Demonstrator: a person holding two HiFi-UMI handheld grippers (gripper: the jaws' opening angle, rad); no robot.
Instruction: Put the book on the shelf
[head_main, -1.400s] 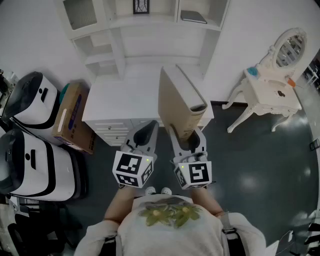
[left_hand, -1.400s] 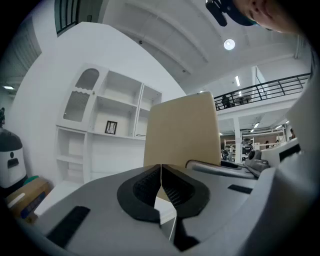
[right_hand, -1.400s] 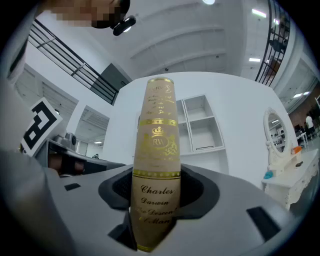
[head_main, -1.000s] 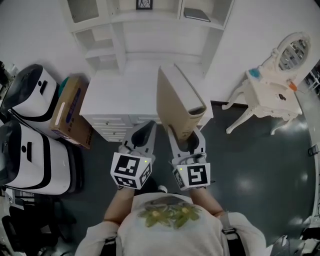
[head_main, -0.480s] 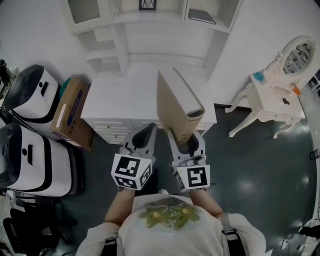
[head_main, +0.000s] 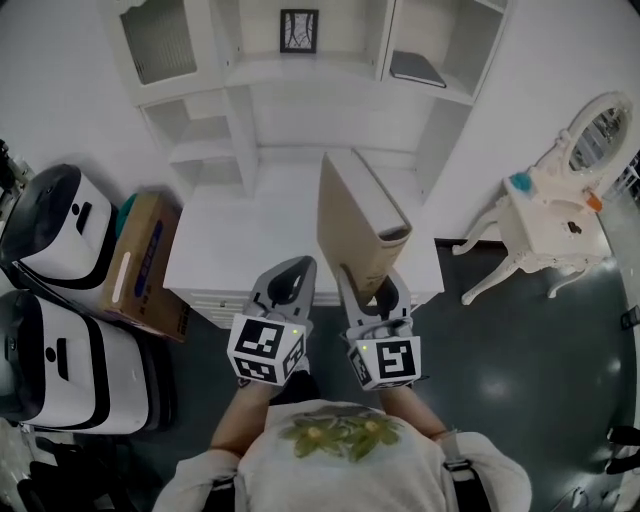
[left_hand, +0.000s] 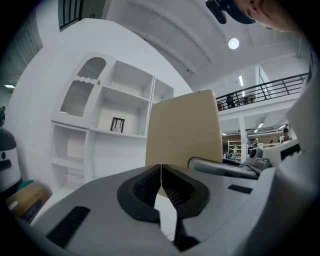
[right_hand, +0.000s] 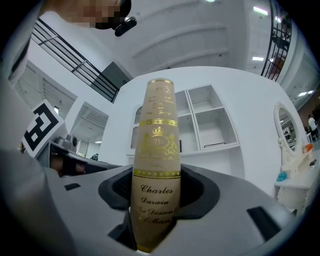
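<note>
Closer to shelf (head_main: 255, 72) now, right tool's (head_main: 375, 290) book (head_main: 350, 215) above desk (head_main: 230, 262) edge

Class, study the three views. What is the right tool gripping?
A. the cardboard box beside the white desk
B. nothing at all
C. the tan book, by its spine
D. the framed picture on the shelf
C: in the right gripper view the right tool is closed on the spine of the tan book, whose gilt lettering faces the camera between the jaws.
</note>
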